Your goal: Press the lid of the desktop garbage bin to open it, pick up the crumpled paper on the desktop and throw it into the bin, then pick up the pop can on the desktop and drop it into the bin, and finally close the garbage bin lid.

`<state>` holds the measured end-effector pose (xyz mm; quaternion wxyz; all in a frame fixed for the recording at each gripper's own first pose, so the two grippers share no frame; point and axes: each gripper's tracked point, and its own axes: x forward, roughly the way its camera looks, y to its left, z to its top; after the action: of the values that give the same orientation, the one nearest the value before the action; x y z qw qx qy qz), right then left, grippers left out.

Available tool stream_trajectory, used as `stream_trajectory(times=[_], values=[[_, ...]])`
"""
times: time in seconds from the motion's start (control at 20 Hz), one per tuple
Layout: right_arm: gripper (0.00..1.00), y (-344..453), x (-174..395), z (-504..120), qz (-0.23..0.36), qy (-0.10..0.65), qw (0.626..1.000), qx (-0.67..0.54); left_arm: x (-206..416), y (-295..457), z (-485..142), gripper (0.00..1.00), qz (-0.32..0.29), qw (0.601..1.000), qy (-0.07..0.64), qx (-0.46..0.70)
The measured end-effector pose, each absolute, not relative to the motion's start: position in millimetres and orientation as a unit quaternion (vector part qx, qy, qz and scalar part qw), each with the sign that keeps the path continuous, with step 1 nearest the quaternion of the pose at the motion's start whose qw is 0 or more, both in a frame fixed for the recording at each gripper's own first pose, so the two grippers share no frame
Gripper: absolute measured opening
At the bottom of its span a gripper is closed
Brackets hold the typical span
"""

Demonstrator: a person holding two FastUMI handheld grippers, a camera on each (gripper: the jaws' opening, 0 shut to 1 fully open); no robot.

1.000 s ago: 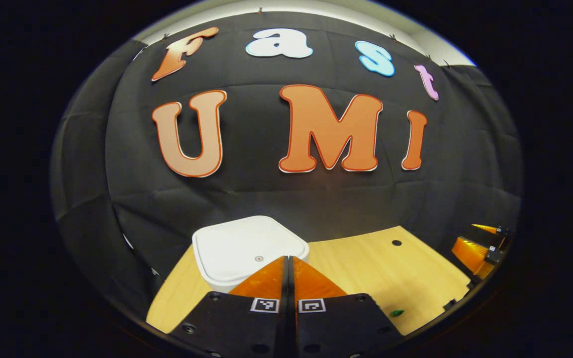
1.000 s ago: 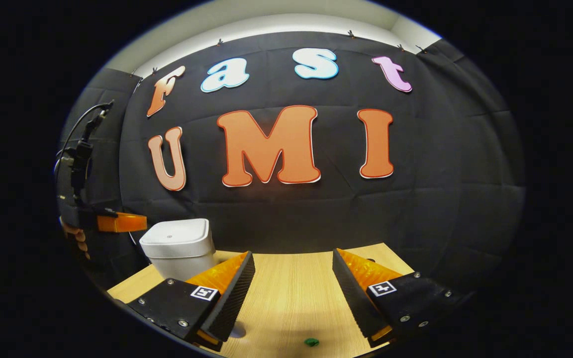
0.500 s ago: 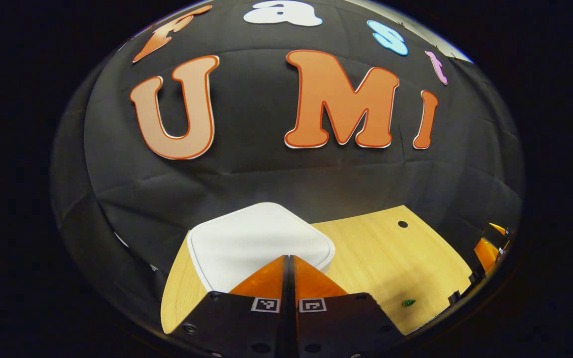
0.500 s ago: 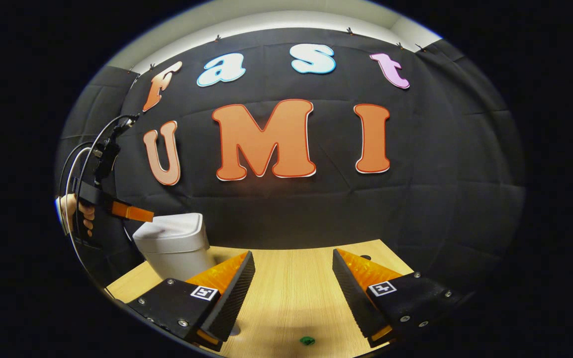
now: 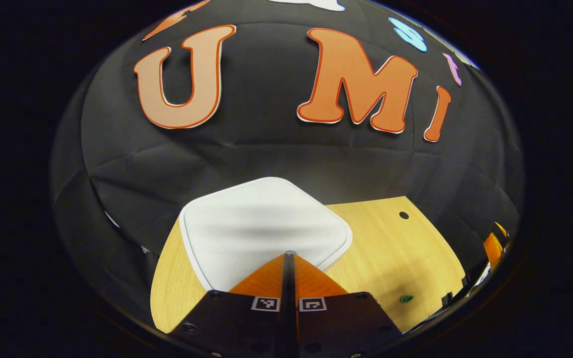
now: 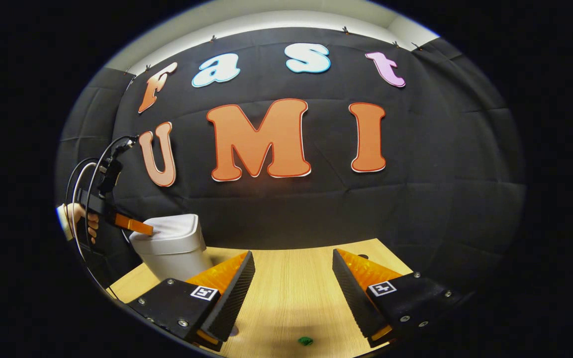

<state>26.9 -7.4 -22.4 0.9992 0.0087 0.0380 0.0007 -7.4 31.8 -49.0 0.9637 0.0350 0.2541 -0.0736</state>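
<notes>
On bin lid (image 5: 261, 219) — closed left tongs (image 5: 289, 254).

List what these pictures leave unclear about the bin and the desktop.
- Left gripper view: the shut left tongs cover the press spot on the bin lid; contact is unclear.
- Right gripper view: the bin base sits behind the right tongs.
- Both views: the green speck on the desktop is too small to identify.

Left gripper view: close above bin lid (image 5: 261, 223). Right gripper view: low over desk (image 6: 291, 293), farther. Shared: bin, desk.
</notes>
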Motion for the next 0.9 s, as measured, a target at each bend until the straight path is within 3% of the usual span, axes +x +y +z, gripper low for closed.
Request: stream_trajectory(times=[0.45,0.7,0.9], values=[[0.94,-9,20,-29,-0.004,0.044,0.999,0.006,-5,43,-54,0.00,-0.069,0.960,0.258,0.079],[0.94,-20,14,-11,-0.014,0.026,1.000,0.004,4,47,-2,0.00,-0.026,0.983,0.159,0.086],[0.94,-23,14,-7,-0.019,0.025,0.999,0.017,-24,20,55,0.00,-0.049,0.993,0.073,0.083]])
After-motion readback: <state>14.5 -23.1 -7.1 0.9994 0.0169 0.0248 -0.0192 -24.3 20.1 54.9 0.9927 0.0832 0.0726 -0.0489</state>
